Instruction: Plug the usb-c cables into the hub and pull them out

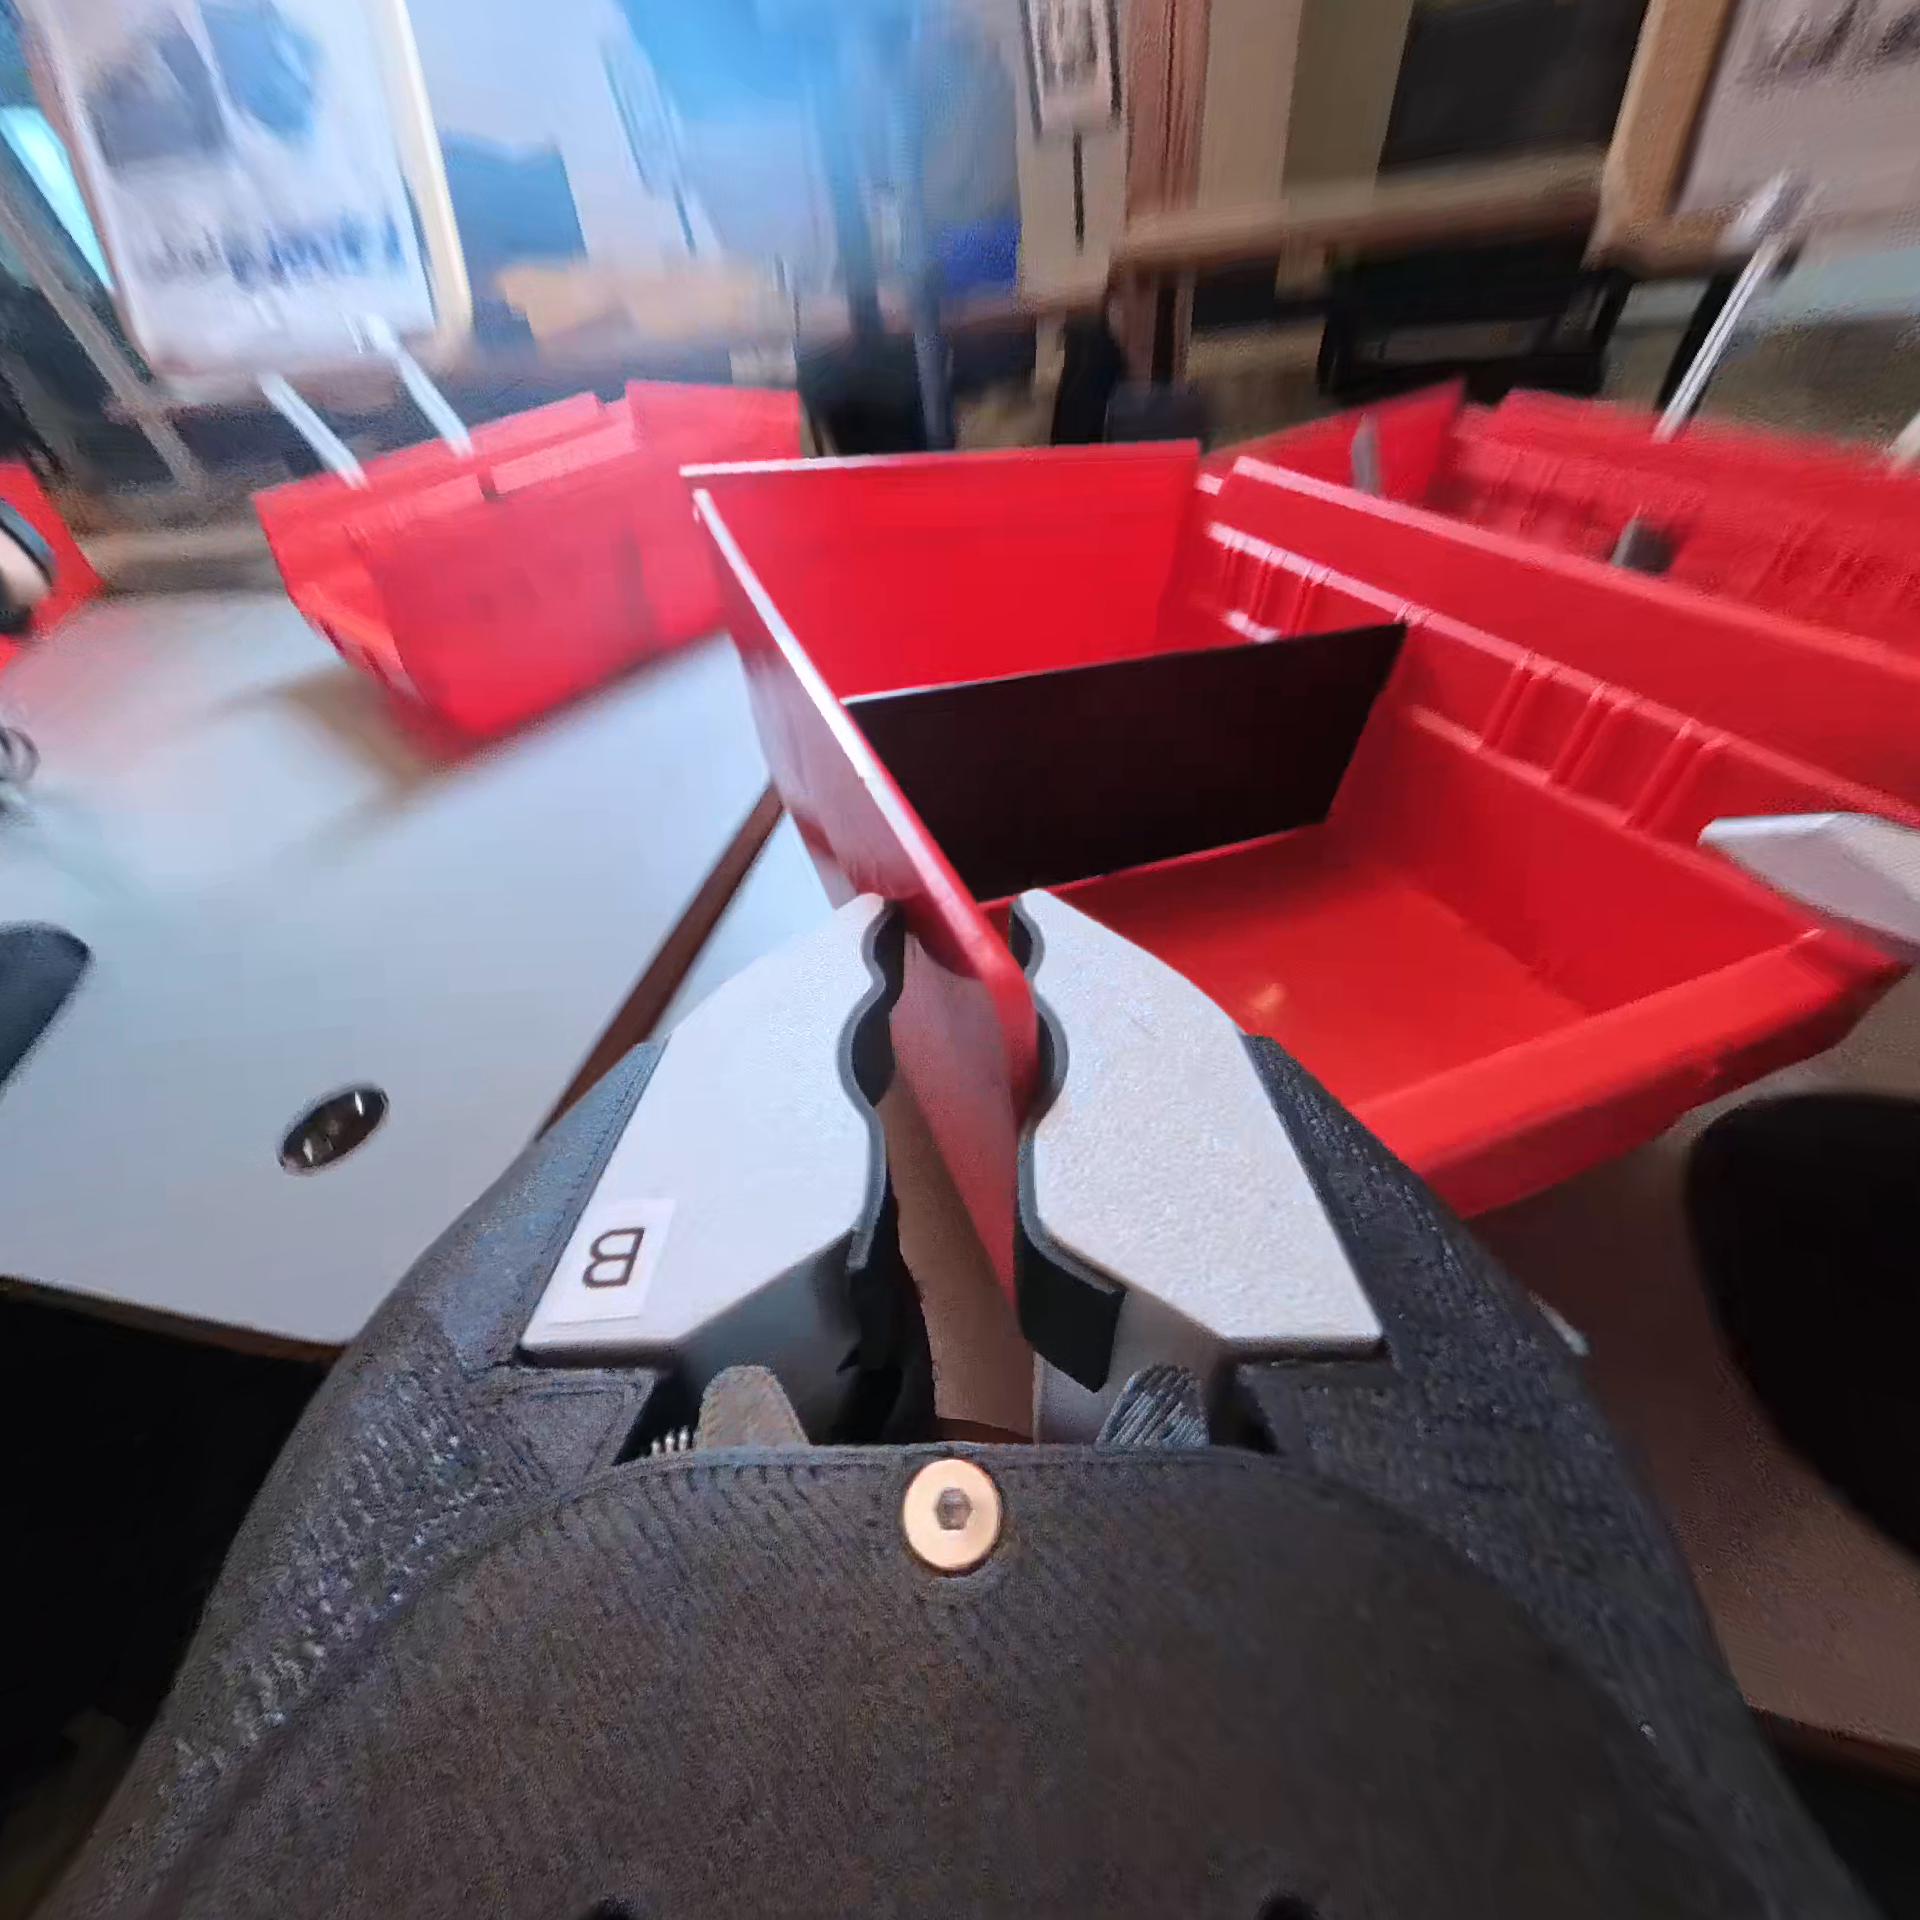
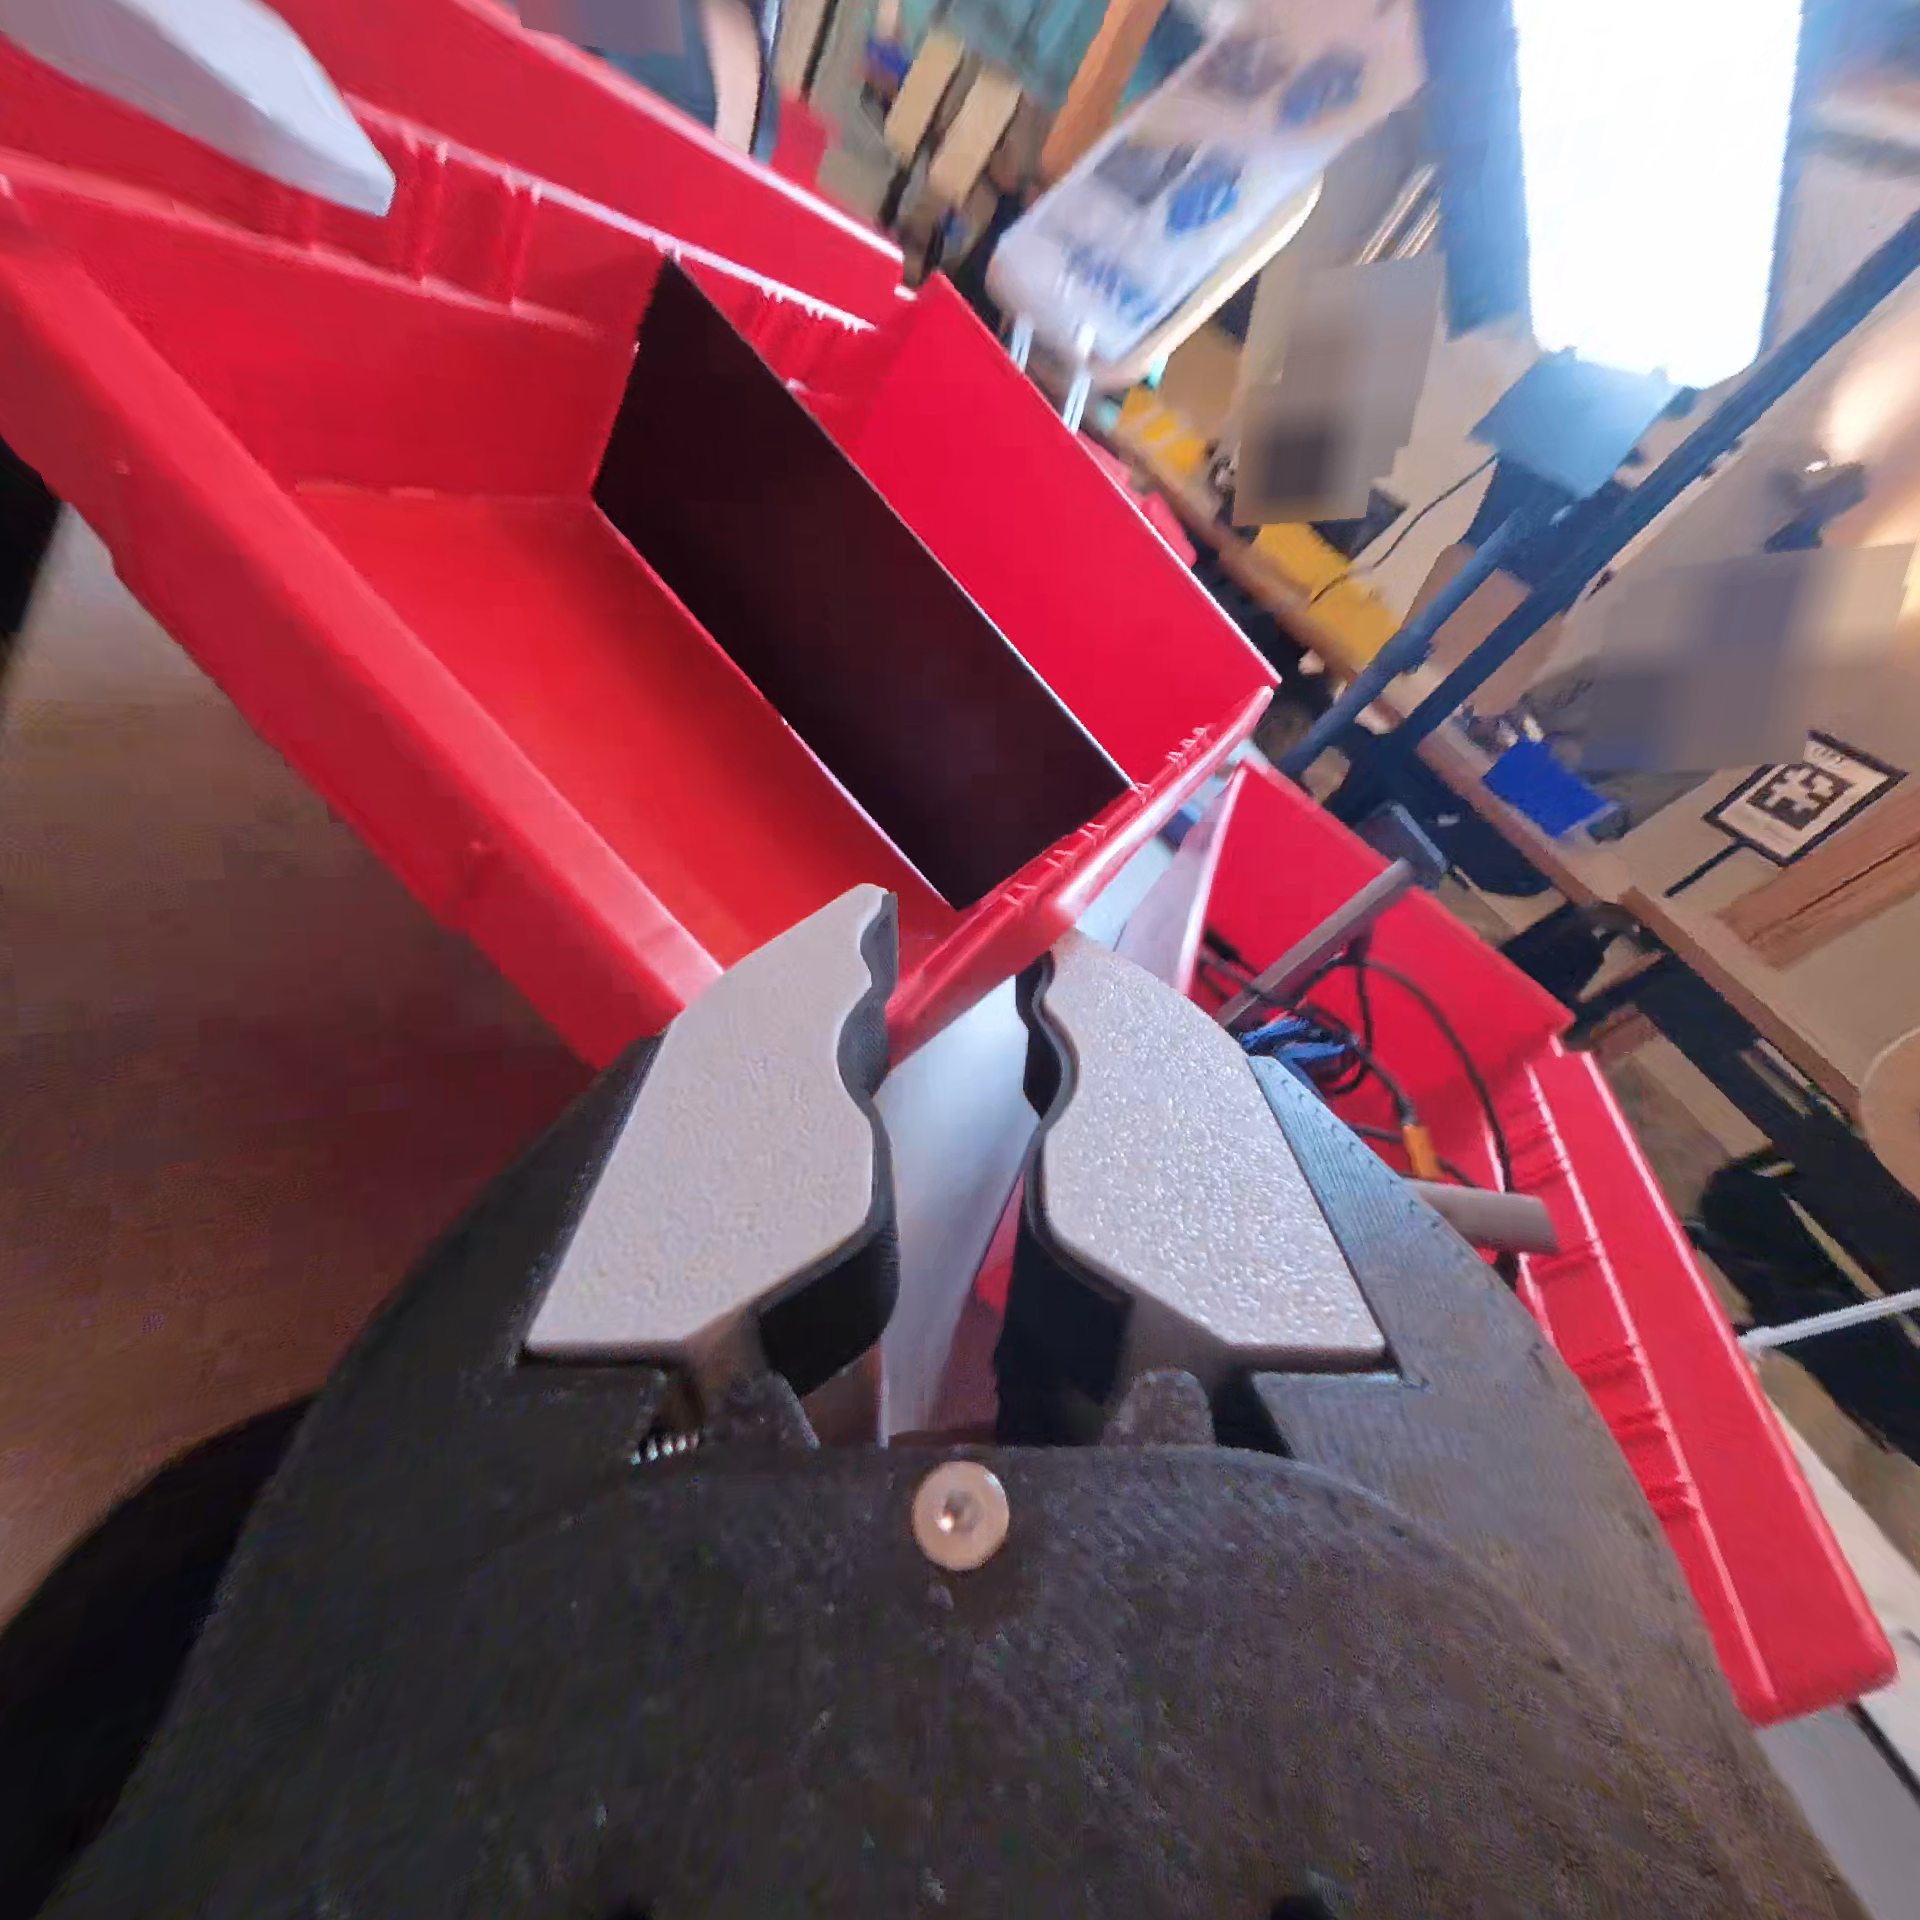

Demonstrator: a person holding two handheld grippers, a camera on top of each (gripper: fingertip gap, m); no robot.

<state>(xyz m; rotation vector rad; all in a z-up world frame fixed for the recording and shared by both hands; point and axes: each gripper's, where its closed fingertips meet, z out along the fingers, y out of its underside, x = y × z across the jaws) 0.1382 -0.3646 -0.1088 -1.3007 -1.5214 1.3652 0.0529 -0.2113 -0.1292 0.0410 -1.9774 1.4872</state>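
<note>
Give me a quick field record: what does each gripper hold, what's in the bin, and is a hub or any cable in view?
left gripper: jaws closed on the left wall of the red bin
right gripper: jaws closed on the same bin's opposite rim
bin interior: black divider across it; near compartment empty, far one partly hidden
cables: a tangle of cables lies in the neighbouring red bin
hub: none identifiable
image quality: background motion-blurred

Left wrist view: 3 red bins [image 1: 1455,997], [image 1: 499,582], [image 1: 1683,540]; 1 black divider [image 1: 1112,758] in the nearest bin; 2 grippers [image 1: 956,977], [image 1: 1829,873]; right wrist view: 2 red bins, 1 cable tangle [image 2: 1351,1049].
</note>
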